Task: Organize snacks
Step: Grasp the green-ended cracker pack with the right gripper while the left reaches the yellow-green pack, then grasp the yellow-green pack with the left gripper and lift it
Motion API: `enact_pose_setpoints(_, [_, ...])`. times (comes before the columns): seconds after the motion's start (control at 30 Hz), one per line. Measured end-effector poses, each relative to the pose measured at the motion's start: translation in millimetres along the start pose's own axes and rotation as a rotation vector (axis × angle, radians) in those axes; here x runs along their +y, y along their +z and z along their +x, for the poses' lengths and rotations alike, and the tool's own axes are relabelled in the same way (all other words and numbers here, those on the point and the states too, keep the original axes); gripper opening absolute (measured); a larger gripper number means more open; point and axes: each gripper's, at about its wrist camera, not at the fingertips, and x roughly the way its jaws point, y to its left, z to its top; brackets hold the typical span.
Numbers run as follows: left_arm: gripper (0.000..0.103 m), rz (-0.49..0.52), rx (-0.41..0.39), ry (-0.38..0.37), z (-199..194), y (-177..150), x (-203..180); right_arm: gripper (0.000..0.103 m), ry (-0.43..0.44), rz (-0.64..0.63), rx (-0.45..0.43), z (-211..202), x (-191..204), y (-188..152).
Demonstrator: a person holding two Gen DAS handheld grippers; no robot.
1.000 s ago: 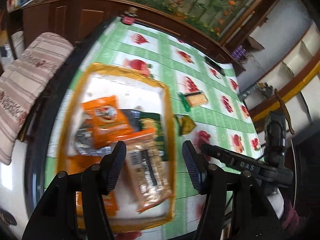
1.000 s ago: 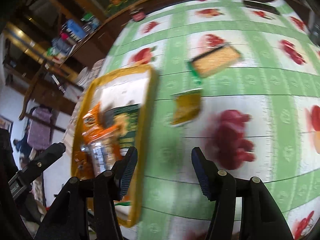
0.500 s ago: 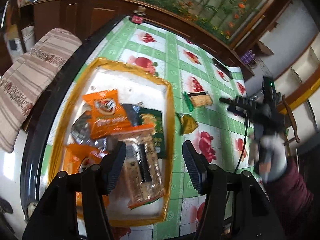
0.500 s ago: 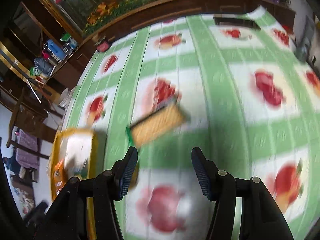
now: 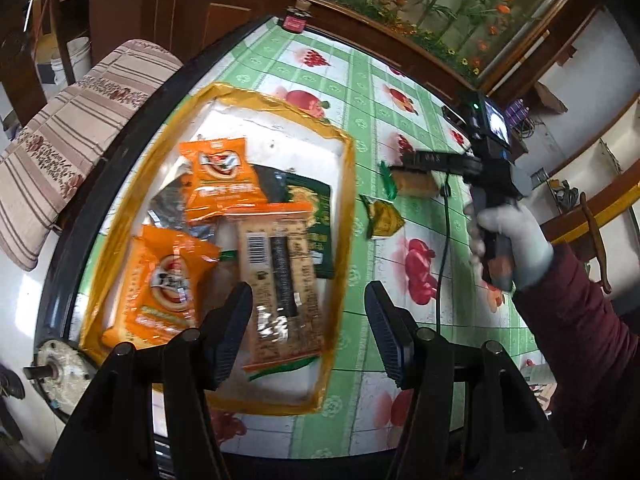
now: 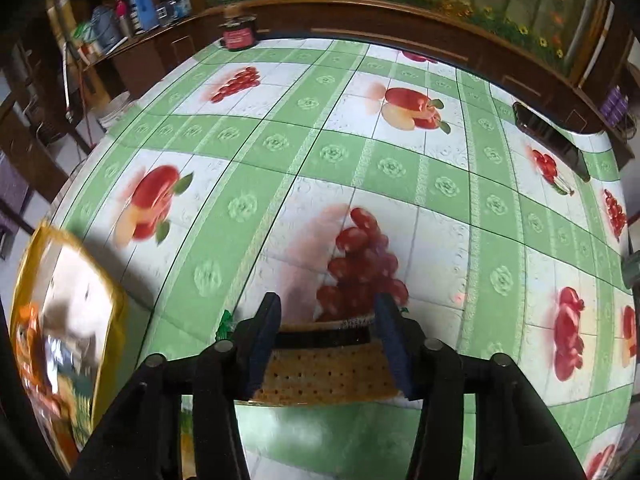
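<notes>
A yellow-rimmed tray [image 5: 340, 208] holds several snack packs: two orange ones [image 5: 220, 176], a dark green one [image 5: 316, 208] and a clear biscuit pack [image 5: 280, 264]. My left gripper [image 5: 306, 332] is open and empty above the tray's near end. A small yellow-green pack [image 5: 382, 220] lies on the cloth right of the tray. A cracker pack [image 5: 416, 184] lies beyond it. My right gripper [image 6: 326, 340] straddles that cracker pack [image 6: 324, 372], jaws open on either side of it. The tray [image 6: 108, 292] also shows at the left of the right wrist view.
The table has a green checked fruit-print cloth [image 6: 360, 160]. A red jar [image 6: 238, 34] stands at the far edge and a dark phone [image 6: 552, 140] lies at the far right. A striped cushioned chair [image 5: 72, 132] is left of the table.
My right gripper has moved forward and down over the cracker pack, which now lies between its fingers. My left gripper stays open over the tray.
</notes>
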Motion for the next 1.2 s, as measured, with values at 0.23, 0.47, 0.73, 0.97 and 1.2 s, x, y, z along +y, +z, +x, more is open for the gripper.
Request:
enact_pose_setpoints(0.23, [0.057, 0.049, 0.011, -0.044, 14, 8, -29, 0.045, 0.013, 0.053, 0.06, -31, -30, -64])
enact_pose_setpoints(0.47, [0.057, 0.107, 0.031, -0.064, 25, 11, -56, 0.049, 0.136, 0.181, 0.144, -54, -68, -112])
enact_pose_setpoints(0.73, [0.057, 0.204, 0.063, -0.039, 57, 24, -87, 0.066, 0.146, 0.13, 0.068, -36, -57, -87])
enact_pose_setpoints(0.97, [0.057, 0.315, 0.119, 0.009, 109, 45, -120, 0.048, 0.073, 0.071, 0.055, -24, -45, -84])
enact_pose_setpoints(1.2, [0.057, 0.397, 0.178, 0.154, 166, 53, -134, 0.048, 0.105, 0.194, 0.081, -41, -90, -122])
